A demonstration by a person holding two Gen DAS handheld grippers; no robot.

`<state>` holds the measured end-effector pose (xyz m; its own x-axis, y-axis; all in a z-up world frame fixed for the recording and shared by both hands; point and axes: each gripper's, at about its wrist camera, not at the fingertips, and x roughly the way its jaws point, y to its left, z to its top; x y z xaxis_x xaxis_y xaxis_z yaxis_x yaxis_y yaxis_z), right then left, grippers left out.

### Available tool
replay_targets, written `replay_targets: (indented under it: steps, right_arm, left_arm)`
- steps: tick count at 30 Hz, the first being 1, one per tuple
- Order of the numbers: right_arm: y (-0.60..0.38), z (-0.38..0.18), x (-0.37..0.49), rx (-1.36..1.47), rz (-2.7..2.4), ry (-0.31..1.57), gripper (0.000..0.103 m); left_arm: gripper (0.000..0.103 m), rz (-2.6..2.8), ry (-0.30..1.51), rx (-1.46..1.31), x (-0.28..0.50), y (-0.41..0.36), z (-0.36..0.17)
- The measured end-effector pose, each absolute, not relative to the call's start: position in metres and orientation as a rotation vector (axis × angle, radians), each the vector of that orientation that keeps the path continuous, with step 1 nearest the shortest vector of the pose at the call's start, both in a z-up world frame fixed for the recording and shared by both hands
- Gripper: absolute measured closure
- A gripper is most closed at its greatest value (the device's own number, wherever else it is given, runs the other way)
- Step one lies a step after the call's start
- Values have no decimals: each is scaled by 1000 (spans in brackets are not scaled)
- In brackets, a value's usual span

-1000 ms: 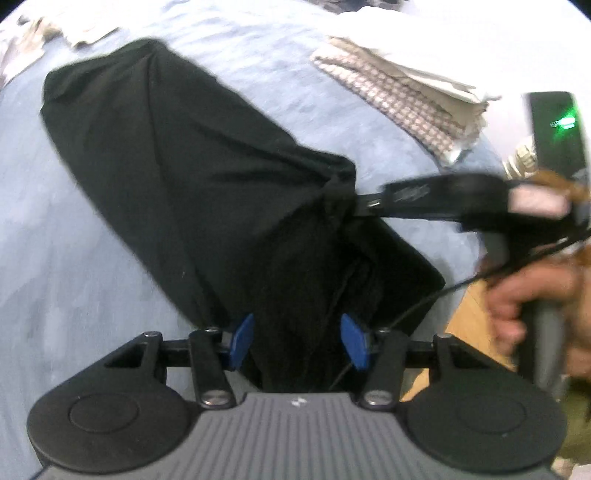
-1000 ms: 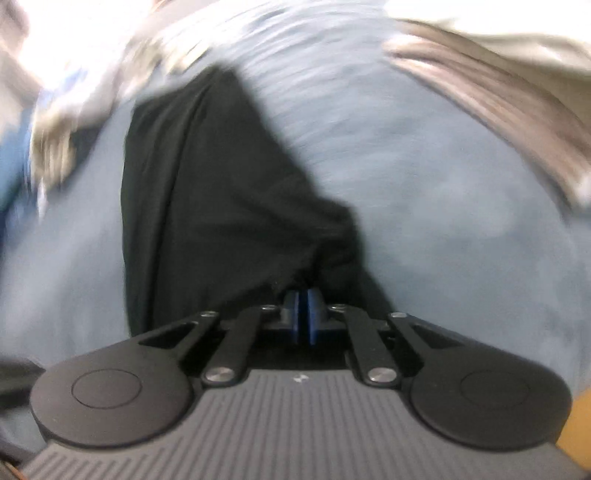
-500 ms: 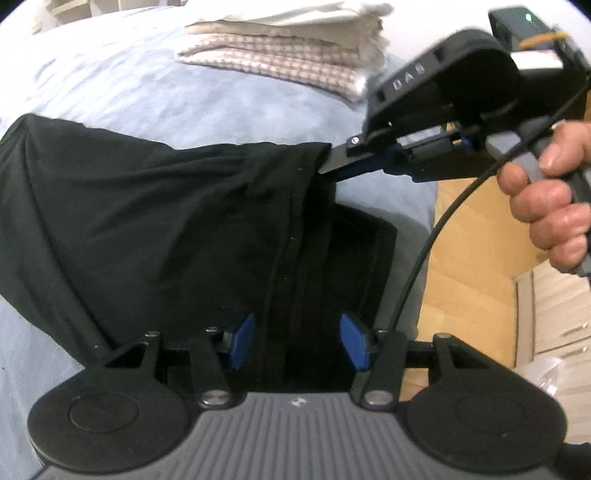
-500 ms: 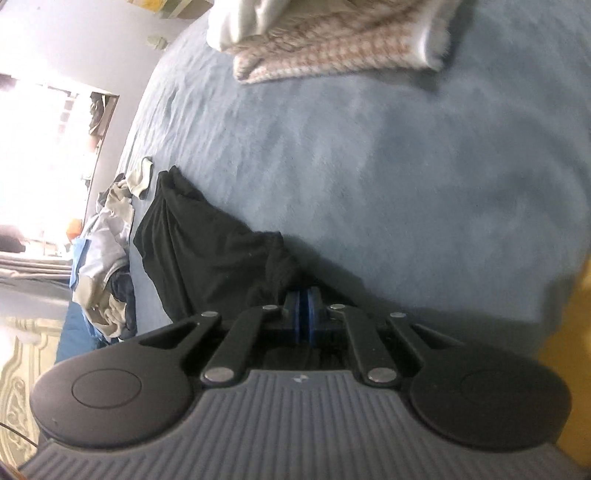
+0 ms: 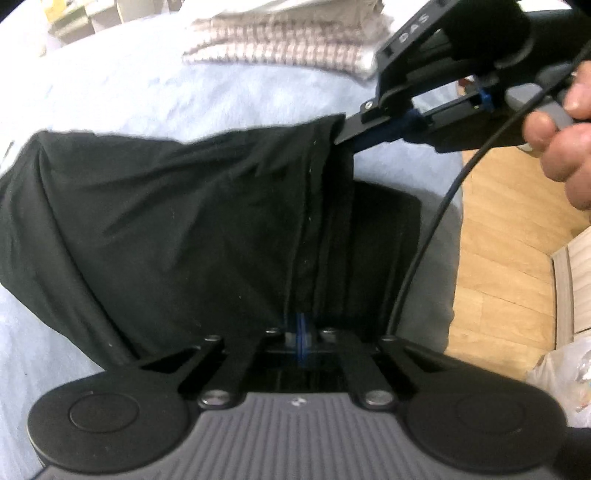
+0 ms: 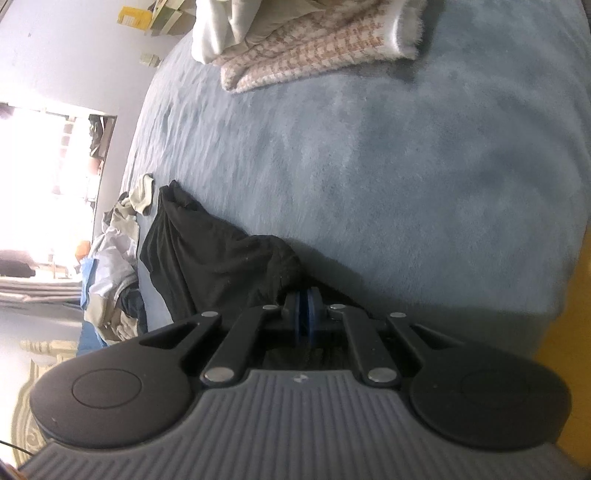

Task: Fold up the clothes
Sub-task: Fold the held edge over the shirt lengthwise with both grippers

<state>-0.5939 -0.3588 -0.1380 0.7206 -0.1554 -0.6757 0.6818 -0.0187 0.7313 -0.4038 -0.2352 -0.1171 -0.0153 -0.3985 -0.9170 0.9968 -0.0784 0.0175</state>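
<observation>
Black garment [image 5: 177, 221] lay partly on the blue bed cover [image 5: 110, 96], with one end lifted and stretched between the two grippers near the bed's edge.

Left gripper [image 5: 301, 332]: jaws clamped together on the near hem of the garment; the blue pads met with cloth running into them. Right gripper [image 5: 347, 133]: also clenched, pinching the far corner of the same edge. In the right wrist view, the right gripper [image 6: 306, 314] had its pads pressed flat together with black fabric [image 6: 221, 258] bunched just ahead of them.

Reading: two grips on one edge kept that edge taut and straight, likely so the cloth could be carried over in one piece to make a fold. The rest of the garment trailed away across the cover, so its weight anchored the far end.

A hand [image 5: 565, 147] gripped the right gripper's handle; a cable [image 5: 424, 251] hung from it across the garment's edge.

Containers: none seen. Nearest to storage was a folded stack, a checked blanket [image 6: 314, 55] with white cloth [image 6: 221, 33] on top, at the far side of the bed, well apart from the garment. A loose heap of other clothes [image 6: 114, 266] sat beyond the garment's far end.

Wood floor [image 5: 498, 258] showed past the bed edge.
</observation>
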Motion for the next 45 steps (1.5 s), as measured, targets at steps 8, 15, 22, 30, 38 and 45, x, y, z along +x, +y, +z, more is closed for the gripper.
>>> replay_targets:
  steps: [8, 15, 22, 30, 38, 45]
  right_arm:
    - [-355, -129, -602, 1497, -699, 418, 100]
    - [-355, -131, -604, 1512, -703, 412, 100]
    - [-357, -128, -606, 1507, -699, 404, 100]
    - [-363, -129, -602, 1413, -719, 478, 97]
    - [-396, -139, -575, 1183, -639, 655, 56]
    - [-405, -154, -564, 1234, -570, 698, 90]
  left_arm:
    - [99, -1510, 895, 995, -401, -217, -110]
    - [81, -1463, 831, 1051, -408, -218, -118]
    - [81, -1395, 759, 1081, -411, -223, -114]
    - [78, -1395, 745, 1146, -419, -223, -124]
    - [100, -1407, 755, 1093, -410, -222, -127]
    - [101, -1472, 708, 1076, -410, -208, -112]
